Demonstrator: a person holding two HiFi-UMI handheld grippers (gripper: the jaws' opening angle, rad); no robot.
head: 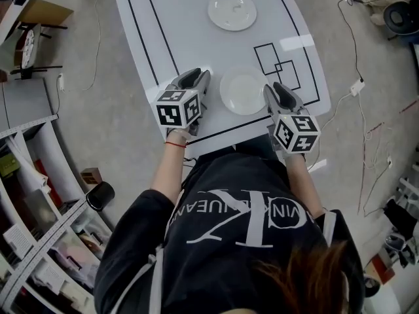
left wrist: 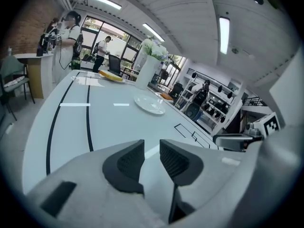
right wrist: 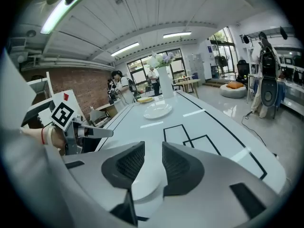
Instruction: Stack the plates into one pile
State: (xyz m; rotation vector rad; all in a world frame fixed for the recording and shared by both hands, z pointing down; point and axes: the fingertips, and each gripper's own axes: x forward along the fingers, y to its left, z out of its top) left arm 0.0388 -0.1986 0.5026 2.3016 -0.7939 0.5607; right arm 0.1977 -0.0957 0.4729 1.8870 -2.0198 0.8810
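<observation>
Two white plates lie on the white table (head: 163,31). The far plate (head: 232,10) (left wrist: 149,103) (right wrist: 157,110) sits toward the table's far end. The near plate (head: 243,91) lies by the front edge, between my two grippers. My left gripper (head: 196,78) (left wrist: 152,148) hovers just left of it, jaws apart, nothing between them. My right gripper (head: 277,90) (right wrist: 153,151) hovers at the plate's right rim, jaws apart; the near plate's edge (right wrist: 142,190) shows below them, and the pads do not touch it. Neither gripper holds anything.
Black taped lines and two overlapping rectangles (head: 278,64) mark the tabletop. A white vase with flowers (left wrist: 147,70) and a yellow object (left wrist: 111,76) stand at the table's far end. People stand beyond it. Cables (head: 357,87) trail on the floor at right, and shelving (head: 39,241) stands at left.
</observation>
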